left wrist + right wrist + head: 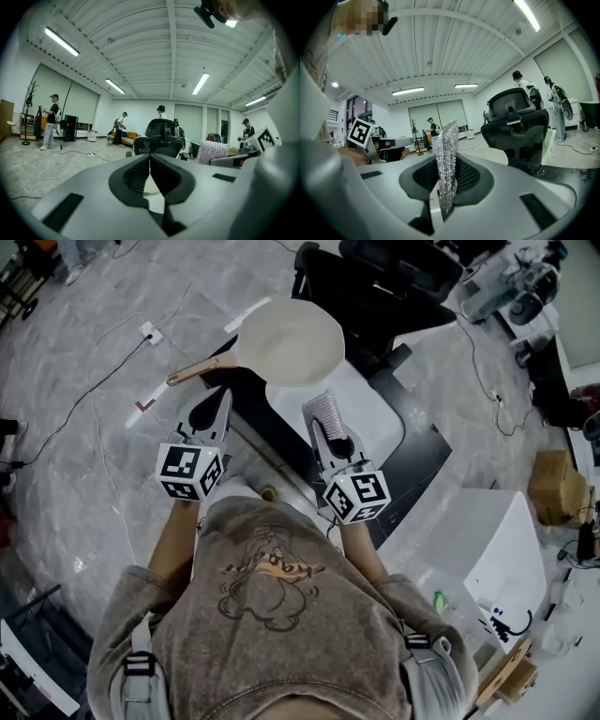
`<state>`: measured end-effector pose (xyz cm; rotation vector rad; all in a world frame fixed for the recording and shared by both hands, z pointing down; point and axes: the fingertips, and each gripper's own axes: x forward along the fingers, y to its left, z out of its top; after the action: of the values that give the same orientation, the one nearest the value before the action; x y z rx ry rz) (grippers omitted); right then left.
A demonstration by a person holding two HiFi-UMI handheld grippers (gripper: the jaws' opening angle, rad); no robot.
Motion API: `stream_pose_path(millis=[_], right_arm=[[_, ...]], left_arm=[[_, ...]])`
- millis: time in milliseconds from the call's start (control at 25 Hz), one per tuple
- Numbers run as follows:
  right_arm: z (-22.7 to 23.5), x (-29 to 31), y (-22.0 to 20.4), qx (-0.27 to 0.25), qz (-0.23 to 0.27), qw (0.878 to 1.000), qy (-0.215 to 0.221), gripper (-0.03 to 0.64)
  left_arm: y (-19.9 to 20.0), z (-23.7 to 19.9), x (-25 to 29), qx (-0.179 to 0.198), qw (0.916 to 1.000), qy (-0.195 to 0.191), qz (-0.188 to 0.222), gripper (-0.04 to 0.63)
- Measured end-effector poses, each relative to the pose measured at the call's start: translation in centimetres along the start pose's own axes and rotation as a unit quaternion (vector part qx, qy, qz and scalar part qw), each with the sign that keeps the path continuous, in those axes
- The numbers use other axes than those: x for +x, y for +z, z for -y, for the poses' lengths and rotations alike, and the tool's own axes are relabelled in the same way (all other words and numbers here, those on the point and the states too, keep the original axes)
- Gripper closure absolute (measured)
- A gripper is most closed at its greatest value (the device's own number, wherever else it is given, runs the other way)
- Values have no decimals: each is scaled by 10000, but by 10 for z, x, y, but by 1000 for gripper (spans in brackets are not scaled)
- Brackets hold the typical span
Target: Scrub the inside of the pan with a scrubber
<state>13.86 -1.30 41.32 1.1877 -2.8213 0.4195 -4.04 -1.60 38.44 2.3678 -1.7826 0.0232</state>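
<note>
Silver mesh is what stands out from the head view: the scrubber sticks out of the right gripper, clamped between its jaws, over a white table. The cream pan with its wooden handle lies beyond the table's far end, in front of a black office chair. The scrubber's tip sits just short of the pan's near rim, not inside it. My left gripper points at the spot where the handle meets the bowl, very close to it, though I can't tell from here whether it touches. Each gripper carries its marker cube near the person's body. In the left gripper view, the left gripper has its jaws pressed together with nothing gripped. A pale sliver shows low through the slit, and I can't say whether that is pan or table. The office chair stands straight ahead, with several people far back in the room. In the right gripper view, the right gripper is clenched on the scrubber, which stands upright between the pads. The chair is off to the right behind it.
</note>
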Motion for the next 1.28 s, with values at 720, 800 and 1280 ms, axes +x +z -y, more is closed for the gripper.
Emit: stream_pose_path(millis=[720,800,1280], right_arm=[[36,100,12,207,-56,9993,-314,540],[39,110,13,203,-57,9993,-317,540],[58,144,14,295,-142,9987,-400,540]], left_arm=[[24,-46,102,307,9925,-1180,-37,435],[22,-52,113,363,9913,-1256,-120,361],[-82,-81,152,1431,9442,-1898,-2279,295]])
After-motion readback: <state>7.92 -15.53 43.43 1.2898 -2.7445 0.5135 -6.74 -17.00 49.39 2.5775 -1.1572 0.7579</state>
